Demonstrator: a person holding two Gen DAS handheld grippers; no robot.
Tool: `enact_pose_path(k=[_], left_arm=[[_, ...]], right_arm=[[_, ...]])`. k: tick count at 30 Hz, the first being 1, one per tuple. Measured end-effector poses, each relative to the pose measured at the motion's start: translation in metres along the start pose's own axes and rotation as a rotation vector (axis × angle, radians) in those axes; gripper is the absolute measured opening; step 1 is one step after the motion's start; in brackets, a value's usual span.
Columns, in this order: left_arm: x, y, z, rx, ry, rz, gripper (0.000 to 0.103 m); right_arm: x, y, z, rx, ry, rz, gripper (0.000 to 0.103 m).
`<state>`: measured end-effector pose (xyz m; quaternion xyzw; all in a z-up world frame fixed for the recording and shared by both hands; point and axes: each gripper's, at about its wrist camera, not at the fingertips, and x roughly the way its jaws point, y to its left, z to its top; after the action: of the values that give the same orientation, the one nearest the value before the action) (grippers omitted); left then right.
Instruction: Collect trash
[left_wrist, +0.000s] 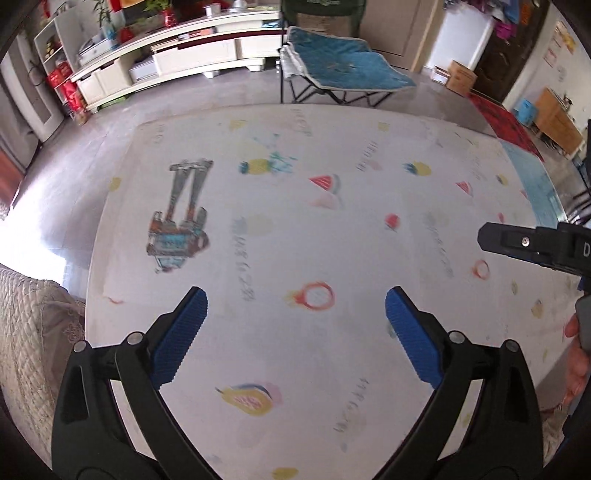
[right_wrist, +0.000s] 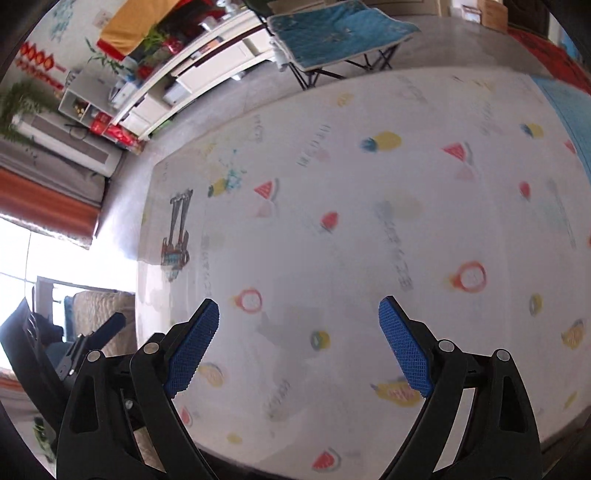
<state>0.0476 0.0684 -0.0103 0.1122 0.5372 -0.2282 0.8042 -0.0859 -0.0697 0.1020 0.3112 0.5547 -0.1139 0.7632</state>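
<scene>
Two tools, both with jaws apart and nothing between them. At the bottom of the left wrist view our left tool hangs over the counter; same for our right tool at the bottom of the right wrist view.

Past the fingers we see only the fruit-print cover, plus a printed or flat robot-like figure at centre left; can't tell if it's a loose item or just print. No trash and no bin visible in either view, so we can't place the task's thing.

Upper frame, off the counter: a folding chair with a blue cushion and white shelving in the upper left.

Our read: either the counter is already cleared or collection hasn't started. Next we'd need to find trash elsewhere.
</scene>
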Motion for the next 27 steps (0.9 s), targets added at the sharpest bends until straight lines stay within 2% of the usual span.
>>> enact_pose_path(k=[5, 11, 21, 27], left_arm=[[0.018, 0.036, 0.031, -0.022, -0.001, 0.044, 0.096], [0.036, 0.065, 0.057, -0.051, -0.008, 0.108, 0.096], [0.06, 0.078, 0.076, -0.085, -0.026, 0.08, 0.096], [0.069, 0.078, 0.082, -0.085, -0.024, 0.092, 0.096]], right_arm=[[0.032, 0.019, 0.029, -0.019, 0.029, -0.007, 0.088], [0.059, 0.024, 0.044, -0.034, 0.045, -0.037, 0.088], [0.085, 0.023, 0.062, -0.052, 0.056, -0.075, 0.088], [0.091, 0.023, 0.07, -0.06, 0.054, -0.093, 0.088]])
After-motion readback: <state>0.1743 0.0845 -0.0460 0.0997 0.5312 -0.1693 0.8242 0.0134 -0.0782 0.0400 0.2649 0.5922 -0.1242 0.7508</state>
